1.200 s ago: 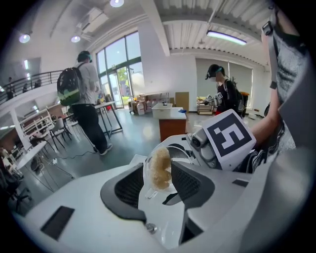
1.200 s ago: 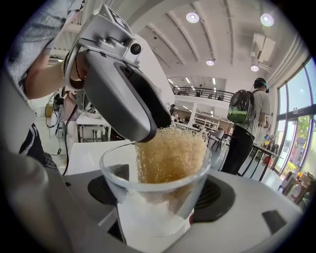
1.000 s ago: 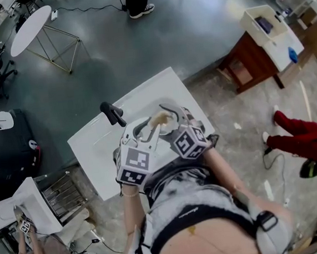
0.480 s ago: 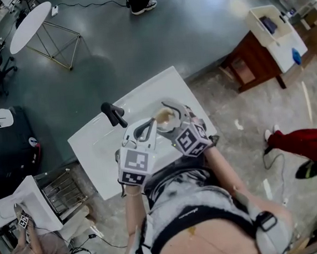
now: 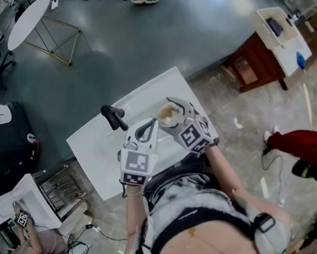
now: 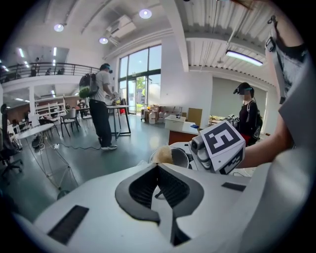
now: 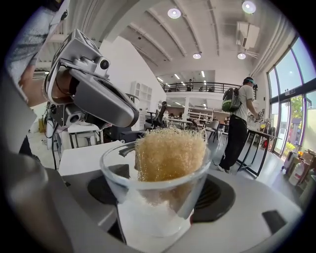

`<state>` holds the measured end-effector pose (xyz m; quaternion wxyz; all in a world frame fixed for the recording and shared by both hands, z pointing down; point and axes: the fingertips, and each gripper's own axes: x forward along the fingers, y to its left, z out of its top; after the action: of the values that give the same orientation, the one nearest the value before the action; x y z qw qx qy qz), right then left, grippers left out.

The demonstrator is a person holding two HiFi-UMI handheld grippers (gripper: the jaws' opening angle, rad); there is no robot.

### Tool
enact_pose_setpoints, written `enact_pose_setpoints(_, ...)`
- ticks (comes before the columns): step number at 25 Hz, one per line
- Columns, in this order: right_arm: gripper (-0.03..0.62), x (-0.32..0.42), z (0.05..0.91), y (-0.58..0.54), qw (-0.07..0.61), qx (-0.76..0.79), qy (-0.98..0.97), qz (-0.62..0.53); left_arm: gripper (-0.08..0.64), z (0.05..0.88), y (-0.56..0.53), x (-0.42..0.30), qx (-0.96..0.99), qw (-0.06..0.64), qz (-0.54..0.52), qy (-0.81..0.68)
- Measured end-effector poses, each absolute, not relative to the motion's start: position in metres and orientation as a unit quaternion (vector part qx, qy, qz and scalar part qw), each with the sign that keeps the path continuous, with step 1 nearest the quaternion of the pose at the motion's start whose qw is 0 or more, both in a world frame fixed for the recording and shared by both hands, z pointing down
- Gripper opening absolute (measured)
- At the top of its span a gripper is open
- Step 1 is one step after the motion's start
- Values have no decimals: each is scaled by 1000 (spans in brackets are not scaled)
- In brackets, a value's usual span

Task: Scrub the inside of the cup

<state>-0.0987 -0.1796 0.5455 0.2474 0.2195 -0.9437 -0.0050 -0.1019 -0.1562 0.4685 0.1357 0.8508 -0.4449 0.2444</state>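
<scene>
A clear glass cup (image 7: 159, 195) sits gripped between the pads of my right gripper (image 7: 158, 200), which is shut on it. A tan fibrous scrub sponge (image 7: 170, 153) stands inside the cup and sticks out above the rim. In the head view the cup (image 5: 174, 106) and sponge (image 5: 167, 113) hang over the white table (image 5: 99, 151). My left gripper (image 5: 154, 125) is shut, its tips just left of the cup. In the left gripper view its jaws (image 6: 158, 167) meet with nothing seen between them, and the sponge (image 6: 162, 154) lies just past the tips.
A black handle-like object (image 5: 113, 116) stands on the table's far left part. Around the table are a wire rack (image 5: 59, 192), a black case (image 5: 4, 144), a brown cabinet (image 5: 253, 64) and a round white table (image 5: 28, 21). A person with a backpack (image 6: 101, 106) stands farther off.
The right gripper with the cup and sponge has drifted slightly right and farther over the table. The left gripper has followed and stays close beside the cup.
</scene>
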Motion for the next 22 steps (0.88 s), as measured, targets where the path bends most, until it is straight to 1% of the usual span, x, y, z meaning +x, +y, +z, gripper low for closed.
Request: enact_pose_setpoints(22, 410, -92, 590, -251, 251, 233, -939, 29, 12, 526, -187, -84, 849, 189, 265, -415)
